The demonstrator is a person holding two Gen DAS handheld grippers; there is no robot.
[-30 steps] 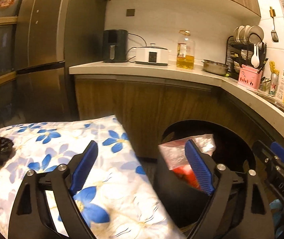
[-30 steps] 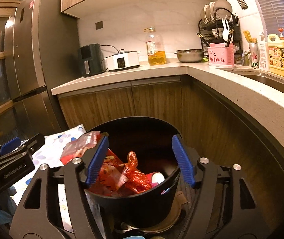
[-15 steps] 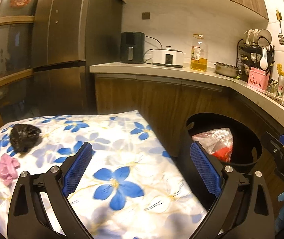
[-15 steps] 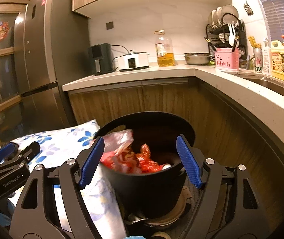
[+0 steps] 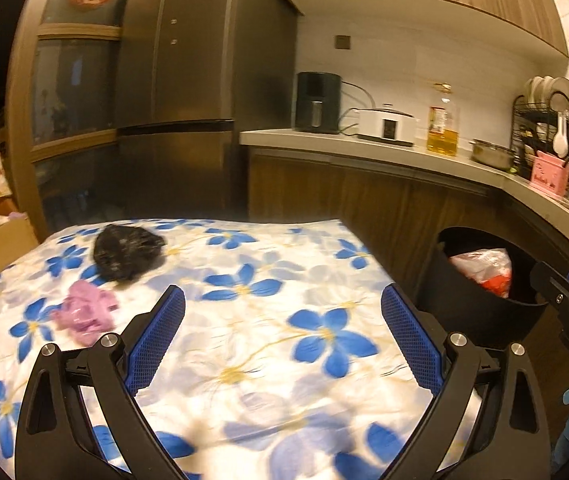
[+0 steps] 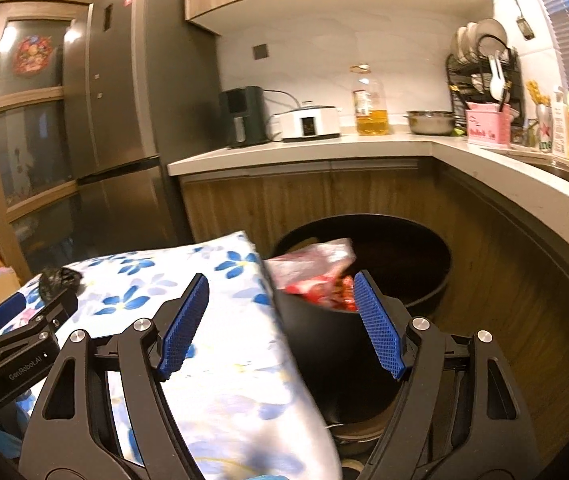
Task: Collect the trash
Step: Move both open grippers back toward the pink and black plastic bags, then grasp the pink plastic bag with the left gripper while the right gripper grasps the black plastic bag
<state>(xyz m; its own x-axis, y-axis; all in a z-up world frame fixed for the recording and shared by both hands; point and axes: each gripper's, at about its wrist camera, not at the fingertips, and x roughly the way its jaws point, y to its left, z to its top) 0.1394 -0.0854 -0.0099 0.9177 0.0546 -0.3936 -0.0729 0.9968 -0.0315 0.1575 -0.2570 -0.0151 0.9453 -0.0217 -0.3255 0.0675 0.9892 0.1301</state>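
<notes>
Left wrist view: the left gripper (image 5: 282,336) hangs above a table covered by a white cloth with blue flowers (image 5: 244,320), its blue-padded fingers (image 5: 156,338) spread wide with nothing between them; its jaws were opening a moment ago. Ahead and to its left on the cloth lie two pieces of trash: a crumpled black bag (image 5: 128,252) farther back, and a crumpled pink wrapper (image 5: 86,312) nearer, close to each other but apart. Off the table's right edge stands a black bin (image 5: 480,308) on the floor by the wooden cabinets, with clear and red plastic wrappers (image 5: 484,270) inside. In the right wrist view, the right gripper (image 6: 282,320) sits over the table's right edge and the bin (image 6: 364,344), fingers apart and empty. The left gripper (image 6: 20,340) shows at that view's left edge, near the black bag (image 6: 58,280).
</notes>
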